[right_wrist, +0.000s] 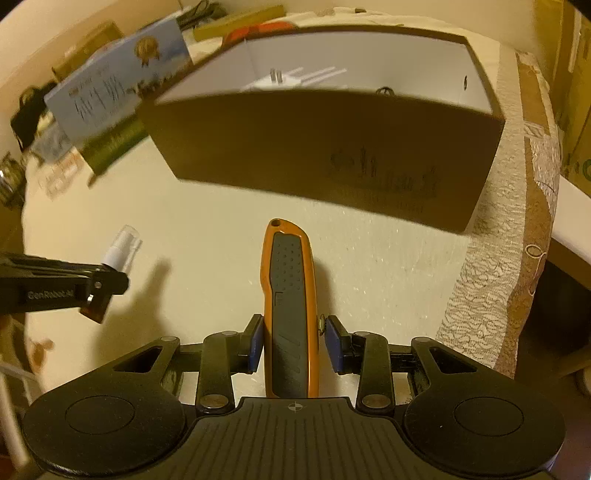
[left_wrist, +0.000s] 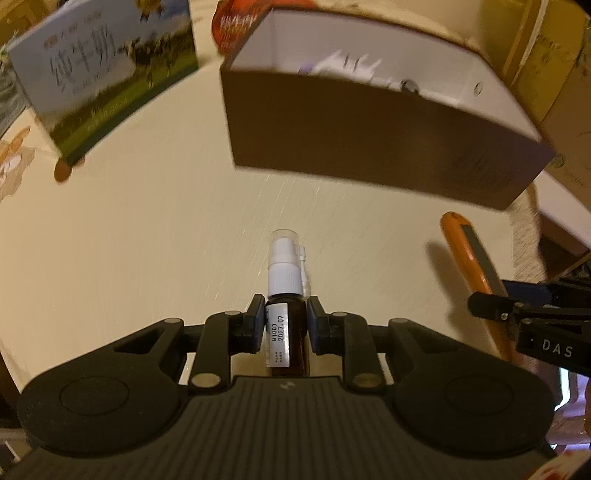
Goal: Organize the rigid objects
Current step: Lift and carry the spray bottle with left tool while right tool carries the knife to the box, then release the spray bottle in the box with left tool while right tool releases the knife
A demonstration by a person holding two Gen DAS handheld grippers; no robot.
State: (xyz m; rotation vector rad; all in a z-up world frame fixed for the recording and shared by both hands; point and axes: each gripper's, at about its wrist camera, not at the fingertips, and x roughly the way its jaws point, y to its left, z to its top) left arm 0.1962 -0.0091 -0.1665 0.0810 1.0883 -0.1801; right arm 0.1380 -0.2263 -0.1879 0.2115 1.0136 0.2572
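Observation:
My left gripper (left_wrist: 286, 325) is shut on a small brown spray bottle (left_wrist: 286, 295) with a white pump and clear cap, held above the cream table. My right gripper (right_wrist: 293, 341) is shut on an orange and grey utility knife (right_wrist: 290, 295), its tip pointing forward. An open brown box (left_wrist: 369, 136) with a white inside stands ahead of both grippers; it also shows in the right wrist view (right_wrist: 314, 147). Some white items lie inside it. The knife (left_wrist: 469, 251) and right gripper (left_wrist: 491, 306) show at the right of the left wrist view. The bottle (right_wrist: 122, 247) and left gripper (right_wrist: 103, 286) show at the left of the right wrist view.
A blue and green milk carton (left_wrist: 107, 77) stands at the back left, also in the right wrist view (right_wrist: 110, 103). A red packet (left_wrist: 236, 29) lies behind the box. The table's right edge with a patterned cloth (right_wrist: 509, 236) is close to the box.

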